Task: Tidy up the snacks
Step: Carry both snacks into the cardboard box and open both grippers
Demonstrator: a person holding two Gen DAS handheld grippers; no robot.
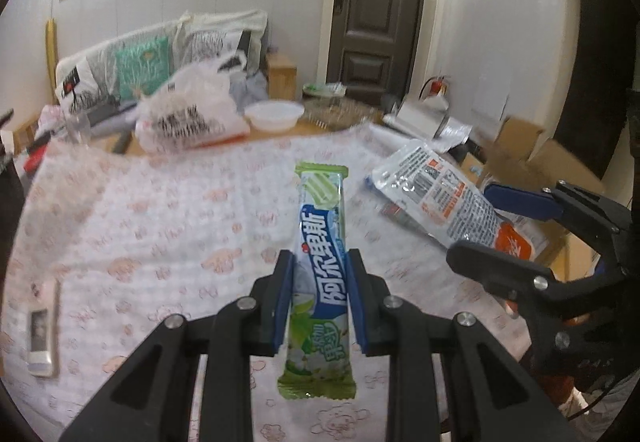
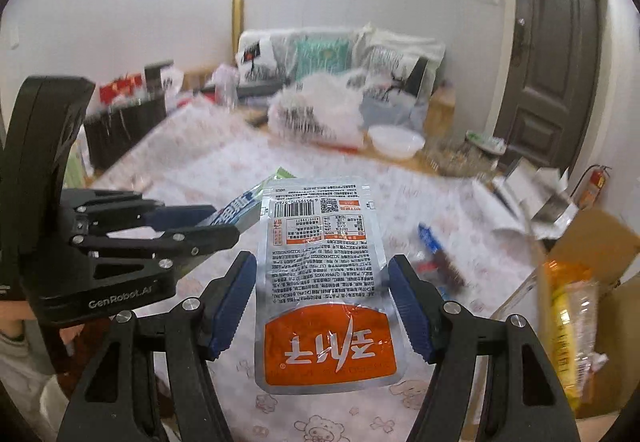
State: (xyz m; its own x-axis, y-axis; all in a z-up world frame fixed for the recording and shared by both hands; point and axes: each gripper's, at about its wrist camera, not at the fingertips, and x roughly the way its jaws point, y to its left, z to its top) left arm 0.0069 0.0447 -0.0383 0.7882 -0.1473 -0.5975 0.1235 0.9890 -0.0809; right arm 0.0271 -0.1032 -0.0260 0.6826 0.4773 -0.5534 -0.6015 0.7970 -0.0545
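My left gripper (image 1: 320, 262) is shut on a long green and blue candy pack (image 1: 320, 218), held upright above the pink-patterned tablecloth (image 1: 160, 222). My right gripper (image 2: 320, 262) grips a silver pouch with an orange label (image 2: 326, 338) by its two side edges, lifted off the cloth. The two grippers hang side by side: the left gripper (image 2: 226, 222) with its candy pack (image 2: 240, 208) shows at the left of the right wrist view. The right gripper (image 1: 470, 222) with the pouch (image 1: 432, 186) shows at the right of the left wrist view.
A cardboard box (image 2: 588, 254) holding a yellow snack bag (image 2: 568, 322) stands off the table's right edge. Small wrapped snacks (image 2: 434, 246) lie on the cloth. At the far end sit a white bowl (image 1: 274, 114) and a plastic bag (image 1: 188, 114). A remote (image 1: 40, 330) lies left.
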